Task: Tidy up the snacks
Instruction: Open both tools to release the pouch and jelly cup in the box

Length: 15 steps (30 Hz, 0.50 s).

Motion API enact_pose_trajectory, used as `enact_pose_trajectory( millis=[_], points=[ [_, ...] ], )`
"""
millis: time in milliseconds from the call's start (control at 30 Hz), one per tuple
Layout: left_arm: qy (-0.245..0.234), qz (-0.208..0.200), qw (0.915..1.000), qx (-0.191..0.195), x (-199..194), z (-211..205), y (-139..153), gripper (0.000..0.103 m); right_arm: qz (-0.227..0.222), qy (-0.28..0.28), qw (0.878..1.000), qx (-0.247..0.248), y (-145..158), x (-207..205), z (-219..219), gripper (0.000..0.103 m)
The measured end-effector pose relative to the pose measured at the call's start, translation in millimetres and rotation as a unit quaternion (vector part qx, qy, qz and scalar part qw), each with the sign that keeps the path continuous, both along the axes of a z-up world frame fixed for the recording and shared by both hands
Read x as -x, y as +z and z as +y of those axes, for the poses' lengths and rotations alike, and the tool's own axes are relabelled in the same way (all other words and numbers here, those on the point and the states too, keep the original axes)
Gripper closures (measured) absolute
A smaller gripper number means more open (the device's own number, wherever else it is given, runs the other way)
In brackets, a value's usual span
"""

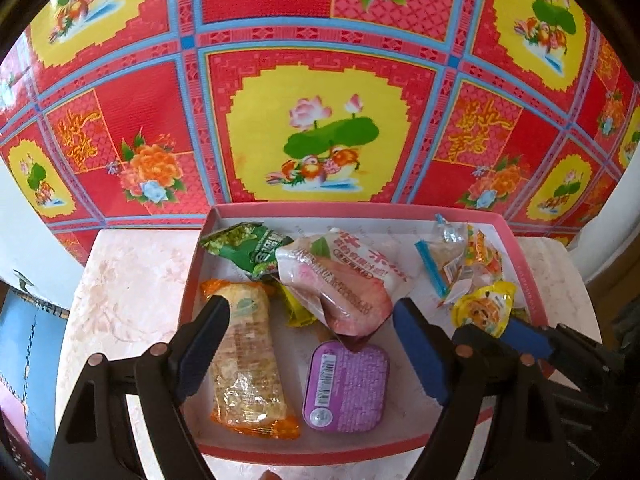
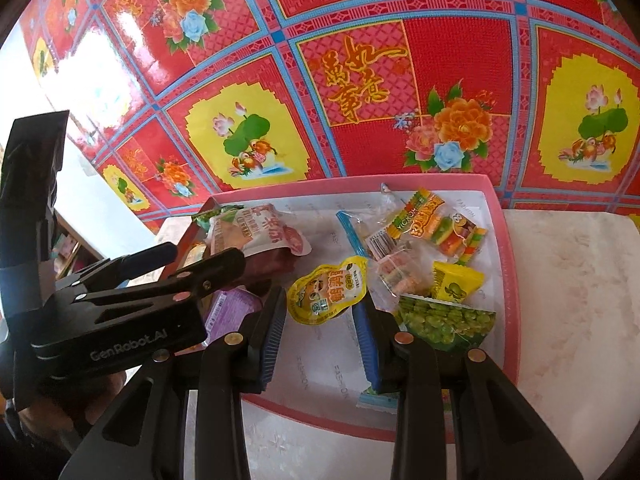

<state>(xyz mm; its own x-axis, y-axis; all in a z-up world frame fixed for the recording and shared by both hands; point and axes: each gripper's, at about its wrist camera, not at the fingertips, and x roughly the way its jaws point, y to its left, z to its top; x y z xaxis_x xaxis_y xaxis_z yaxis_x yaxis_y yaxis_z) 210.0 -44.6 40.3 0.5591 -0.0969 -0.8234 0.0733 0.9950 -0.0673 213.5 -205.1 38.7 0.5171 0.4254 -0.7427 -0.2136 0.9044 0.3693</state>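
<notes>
Printed "GenRobot.AI" on the left gripper (image 2: 208, 260), read only from the right wrist view; "YICKOK" on a candy packet (image 2: 430, 220). Packed loose in a shallow pink-rimmed tray (image 1: 520, 240): orange cracker pack (image 1: 248, 364), purple tub (image 1: 346, 386), pink pouch (image 1: 340, 280), green pea bag (image 2: 444, 320) near right. Left gripper (image 1: 310, 344) spread wide over cracker pack and tub, holding nothing. Right gripper (image 2: 320, 320) open, narrower, straddling a yellow pouch (image 2: 326, 294), pads not touching it.
</notes>
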Motion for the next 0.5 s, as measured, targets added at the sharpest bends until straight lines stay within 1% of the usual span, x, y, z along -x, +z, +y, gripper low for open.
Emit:
enact_pose_trajectory(
  millis=[67, 300, 500],
  points=[
    [0.002, 0.001, 1.0000, 0.001, -1.4, 3.2, 5.2, 0.016, 0.003, -0.002, 1.000, -0.002, -2.2, -2.4, 0.4, 0.068],
    [0.011, 0.004, 0.9999, 0.007, -2.5, 15.8, -0.8, 0.016, 0.012, -0.006, 1.000, -0.009, -9.1, -7.1, 1.7, 0.068],
    [0.012, 0.005, 0.9999, 0.008, -6.9, 21.5, -4.3, 0.016, 0.018, -0.019, 1.000, 0.000, -13.6, -10.1, 1.2, 0.067]
  ],
)
